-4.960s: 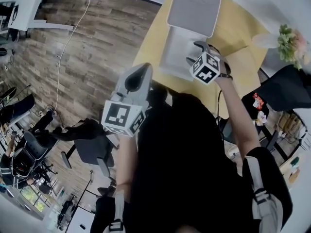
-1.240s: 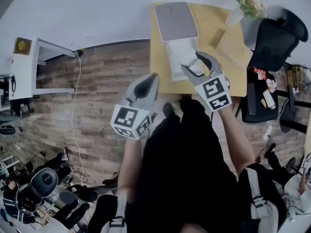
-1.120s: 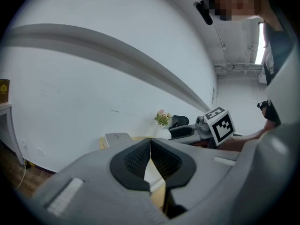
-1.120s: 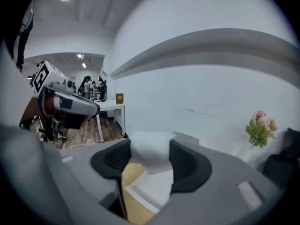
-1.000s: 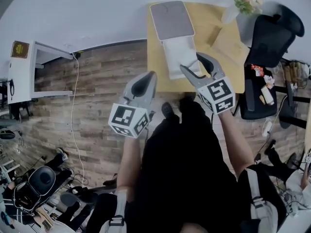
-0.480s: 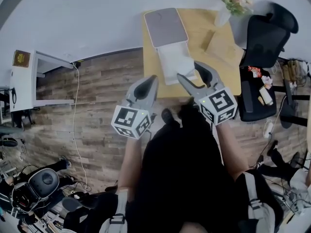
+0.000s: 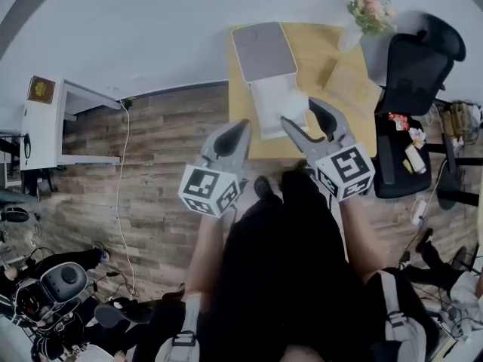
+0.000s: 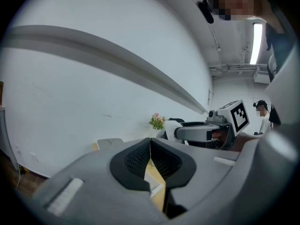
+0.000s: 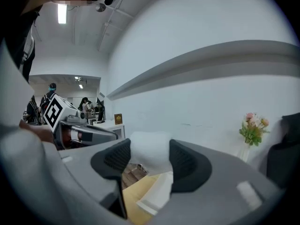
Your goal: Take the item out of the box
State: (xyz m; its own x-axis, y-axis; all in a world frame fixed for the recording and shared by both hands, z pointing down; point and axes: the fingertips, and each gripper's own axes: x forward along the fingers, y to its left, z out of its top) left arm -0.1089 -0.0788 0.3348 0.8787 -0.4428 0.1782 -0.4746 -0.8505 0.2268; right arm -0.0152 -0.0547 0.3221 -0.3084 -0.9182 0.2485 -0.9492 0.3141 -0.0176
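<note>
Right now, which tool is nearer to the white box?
Right. The right tool is above the near end of the box, holding a white item; the left tool hangs left of it, over the floor.

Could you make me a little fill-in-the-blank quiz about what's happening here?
The right gripper holds a ___ item between its jaws.
The left gripper has its jaws ___ with nothing between them.
The open box sits on a ___ table.
Missing words: white; shut; yellow.

Grey left tool (image 7: 242,125), right tool (image 7: 299,111), black-white marker cubes (image 7: 207,191); seemingly black top (image 7: 279,277)
</note>
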